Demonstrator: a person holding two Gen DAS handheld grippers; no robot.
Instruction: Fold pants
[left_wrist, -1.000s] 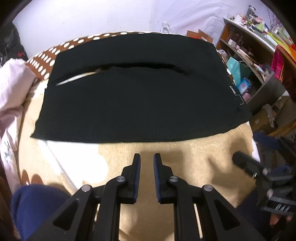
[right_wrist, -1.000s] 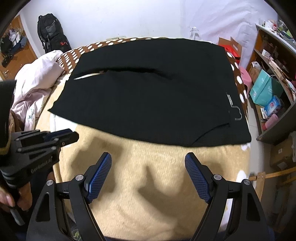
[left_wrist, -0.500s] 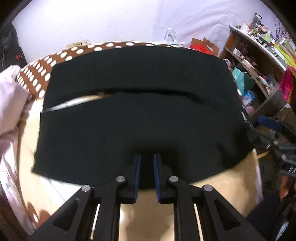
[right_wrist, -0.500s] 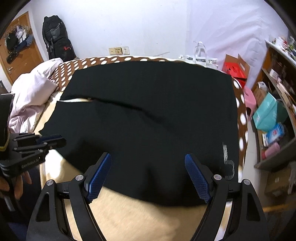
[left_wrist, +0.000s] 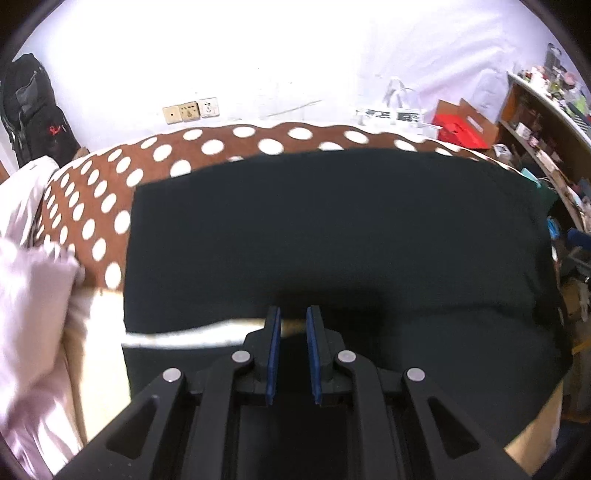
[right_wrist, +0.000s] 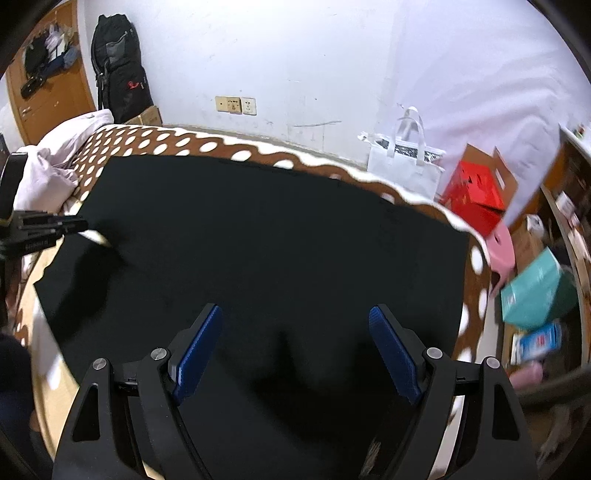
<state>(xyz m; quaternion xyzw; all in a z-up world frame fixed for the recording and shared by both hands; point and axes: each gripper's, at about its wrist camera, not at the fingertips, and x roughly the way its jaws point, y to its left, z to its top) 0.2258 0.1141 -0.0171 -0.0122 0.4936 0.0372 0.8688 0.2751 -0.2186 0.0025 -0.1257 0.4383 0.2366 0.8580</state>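
Pants (right_wrist: 280, 251) lie flat across the bed (right_wrist: 155, 147), reaching its right edge. Quilt (right_wrist: 59, 158) at left edge. Bag (right_wrist: 406, 166) and box (right_wrist: 476, 192) beyond far-right corner.

A brown blanket with white polka dots (left_wrist: 92, 192) is spread across the bed, and a pale pink bundle of bedding (left_wrist: 29, 295) is heaped at its left edge. A black backpack (right_wrist: 120, 70) is propped against the white wall, near a row of wall sockets (right_wrist: 236, 105). A white tote bag (right_wrist: 406, 162) and a red cardboard box (right_wrist: 474, 195) are set on the floor, with a pink stool (right_wrist: 500, 247) and a teal box (right_wrist: 535, 295) beside wooden shelving.
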